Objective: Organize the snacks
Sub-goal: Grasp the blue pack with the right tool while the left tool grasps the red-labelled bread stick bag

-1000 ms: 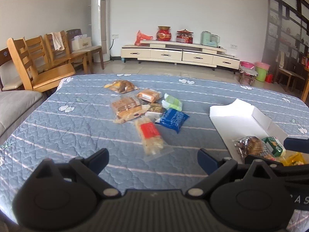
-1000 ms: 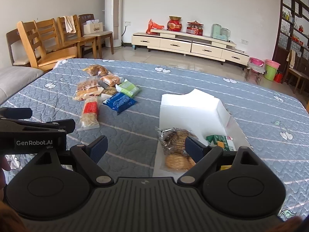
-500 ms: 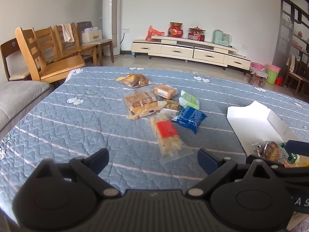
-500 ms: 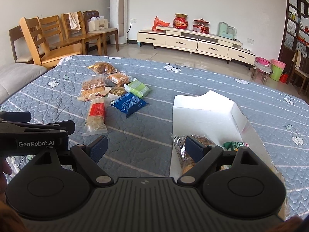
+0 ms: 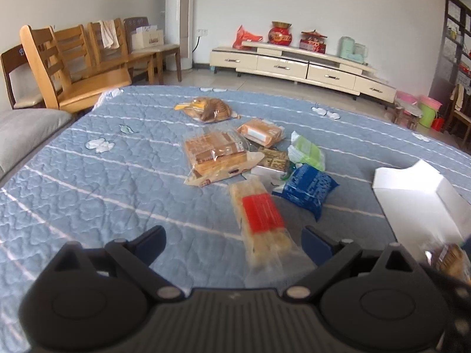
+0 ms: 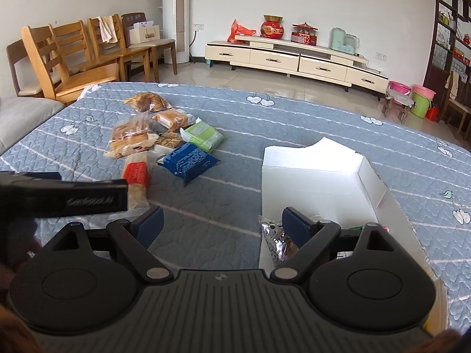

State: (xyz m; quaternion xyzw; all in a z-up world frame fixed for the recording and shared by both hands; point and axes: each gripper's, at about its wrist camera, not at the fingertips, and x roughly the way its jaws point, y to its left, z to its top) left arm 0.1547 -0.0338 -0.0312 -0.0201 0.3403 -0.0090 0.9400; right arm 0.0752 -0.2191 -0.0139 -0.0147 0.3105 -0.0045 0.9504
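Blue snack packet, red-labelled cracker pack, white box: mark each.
blue snack packet (image 5: 307, 187): left wrist view, packet's face.
red-labelled cracker pack (image 5: 260, 214): left wrist view, red label.
white box (image 6: 312, 188): right wrist view, bare floor.

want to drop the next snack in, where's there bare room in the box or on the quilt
The far half of the white cardboard box is bare; its near end holds packets. The blue quilt lies open between the box and blue foil packet. The snack pile left of that is crowded.

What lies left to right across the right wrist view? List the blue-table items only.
Left gripper → red-label cracker pack → blue snack pack → white box.
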